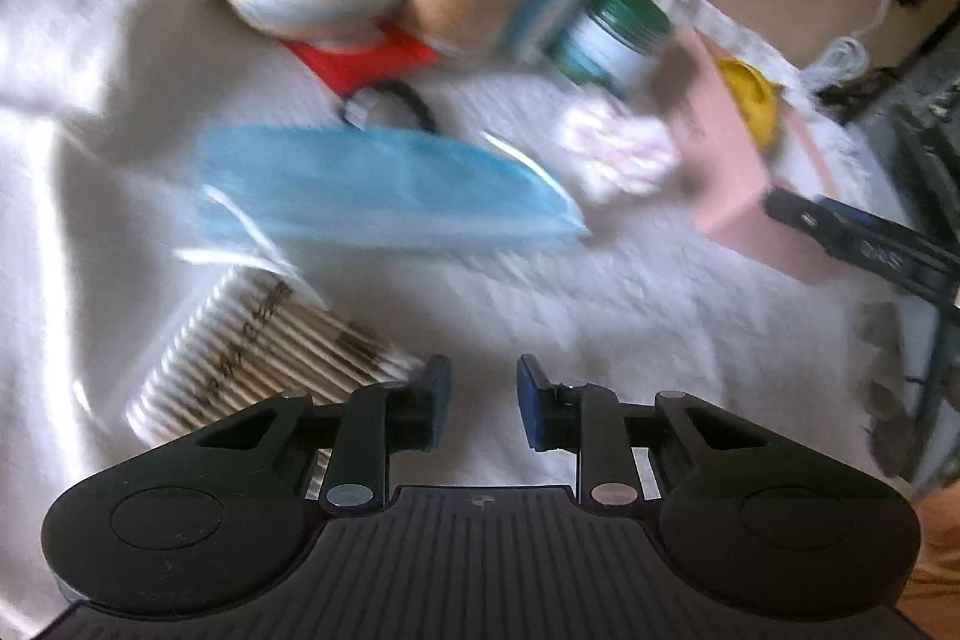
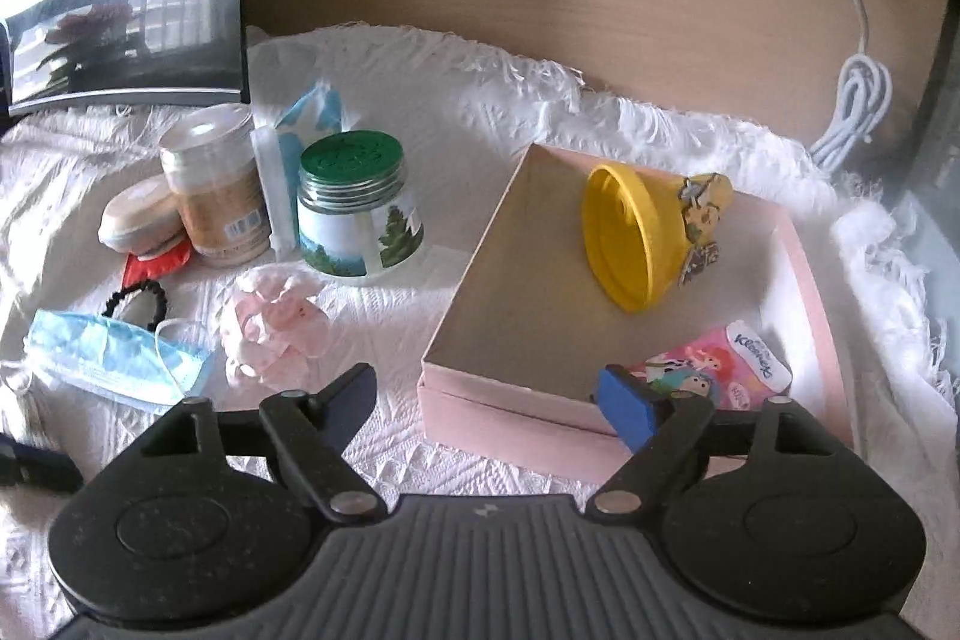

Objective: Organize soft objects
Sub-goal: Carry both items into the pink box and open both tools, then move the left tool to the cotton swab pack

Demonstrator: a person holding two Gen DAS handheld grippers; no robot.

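The left gripper (image 1: 483, 403) sits low in the centre of its blurred view, its blue-padded fingers narrowly parted with nothing between them, over the white textured cloth (image 1: 540, 304). Just to its left a clear pack of cotton swabs (image 1: 258, 346) lies on the cloth, and above that, mid-frame, a blue face mask (image 1: 384, 187) stretches across. Further up are a black hair tie (image 1: 390, 103) and a pink frilly scrunchie (image 1: 618, 151).

The right gripper (image 2: 489, 397) is spread wide and empty; its right finger (image 2: 627, 409) overlaps the near wall of the pink box (image 2: 480, 400). Inside the box, a Kleenex tissue pack (image 2: 720, 370) lies in the near right corner and a yellow collapsible cup (image 2: 636, 235) rests on its side toward the back.

Left of the box, on the cloth, the scrunchie (image 2: 273, 334) sits just beside the face mask (image 2: 114, 361), with the hair tie (image 2: 138, 304) behind. In the upper left stand a green-lidded glass jar (image 2: 354, 214), a clear tan-filled jar (image 2: 216, 187) and a small round tin (image 2: 138, 220).
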